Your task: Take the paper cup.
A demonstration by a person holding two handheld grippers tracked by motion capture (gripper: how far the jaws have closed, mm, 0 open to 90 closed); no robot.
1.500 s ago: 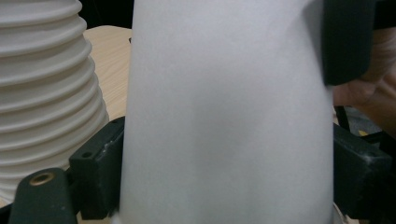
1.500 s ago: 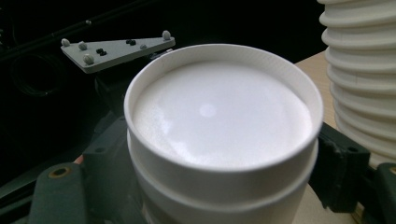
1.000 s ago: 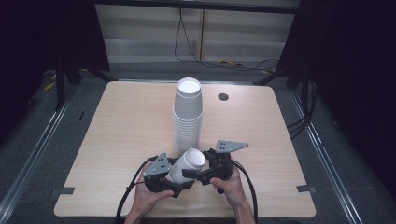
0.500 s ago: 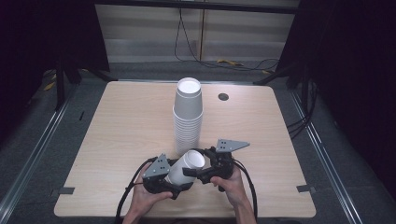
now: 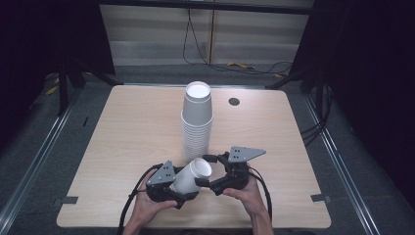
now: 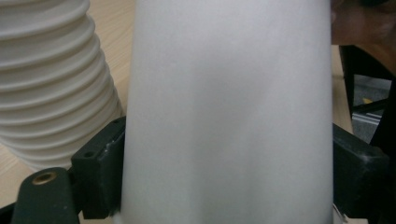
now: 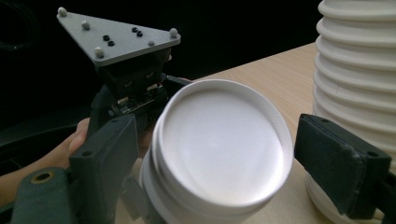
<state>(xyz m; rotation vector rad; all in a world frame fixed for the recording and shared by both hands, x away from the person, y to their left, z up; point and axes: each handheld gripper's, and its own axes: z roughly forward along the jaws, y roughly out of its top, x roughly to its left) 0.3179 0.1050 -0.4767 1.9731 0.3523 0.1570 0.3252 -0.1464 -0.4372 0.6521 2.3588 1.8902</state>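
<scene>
High view shows the white cup (image 5: 192, 175) lying tilted at the table's (image 5: 122, 147) six o'clock edge, mouth toward one o'clock, clamped across its body by the left gripper (image 5: 182, 187). In the right gripper view two nested rims seem to show, with the right gripper (image 5: 208, 183) spread open around them. Judged best: bite only the upper rim, pull straight along the cup's axis, clear of the cup stack (image 5: 196, 122) at twelve o'clock.

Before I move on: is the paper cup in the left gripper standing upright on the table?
No: in the high view the white paper cup lies tilted on its side in the left gripper, its open mouth facing up toward the cup stack.
</scene>
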